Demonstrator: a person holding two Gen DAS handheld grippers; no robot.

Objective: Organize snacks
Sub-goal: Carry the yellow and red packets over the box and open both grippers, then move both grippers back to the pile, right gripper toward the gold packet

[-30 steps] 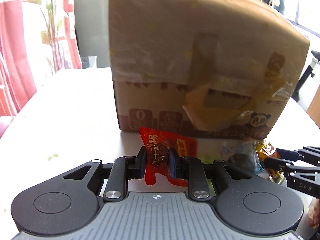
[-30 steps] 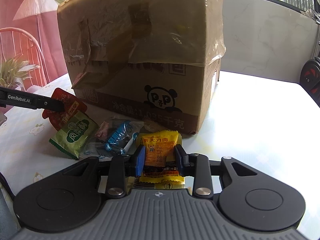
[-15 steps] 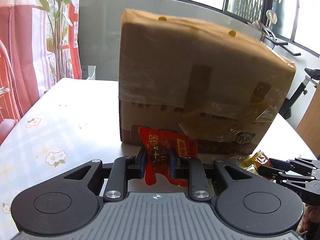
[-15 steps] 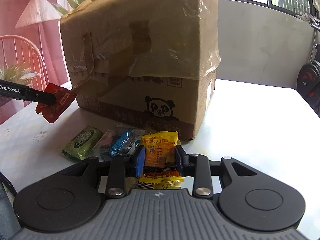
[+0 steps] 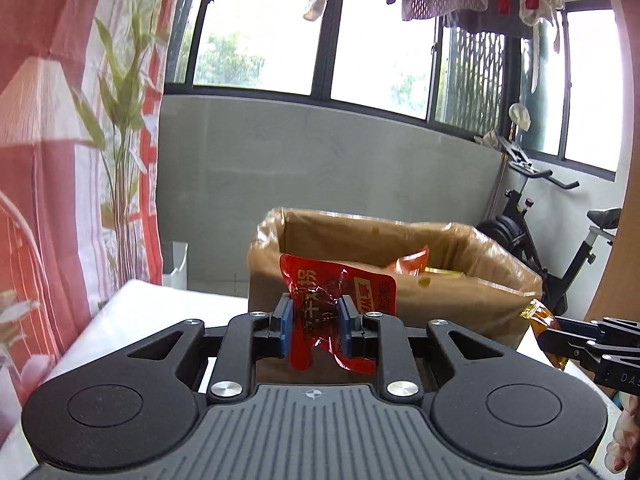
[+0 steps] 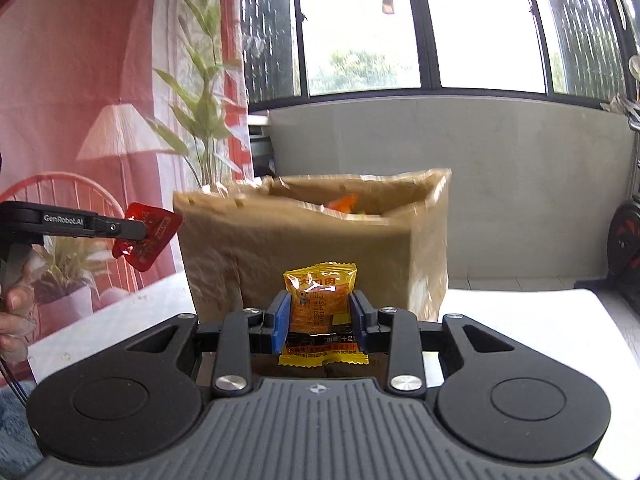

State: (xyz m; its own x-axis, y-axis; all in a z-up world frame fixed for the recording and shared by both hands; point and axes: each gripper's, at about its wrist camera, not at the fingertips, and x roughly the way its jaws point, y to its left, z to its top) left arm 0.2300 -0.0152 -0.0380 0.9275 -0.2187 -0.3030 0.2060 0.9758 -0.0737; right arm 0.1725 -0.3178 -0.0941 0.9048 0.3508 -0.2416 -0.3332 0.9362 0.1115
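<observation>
Cardboard is filling the middle of both views: the open box [image 5: 400,280] is sitting on the white table [image 6: 540,320], and its base is hiding behind the gripper bodies. Only scraps of orange and yellow wrappers inside are showing, too small to identify. The left gripper [image 5: 316,330] is clamping a red snack packet [image 5: 336,300] just short of the box's near wall, above rim height. The right gripper [image 6: 319,326] is pinching a yellow snack packet [image 6: 320,312] upright before the box. From the left wrist view, that yellow packet is showing only as a corner at the right edge. An exercise bike [image 5: 560,240] is appearing fully there, cut off in the right view.
</observation>
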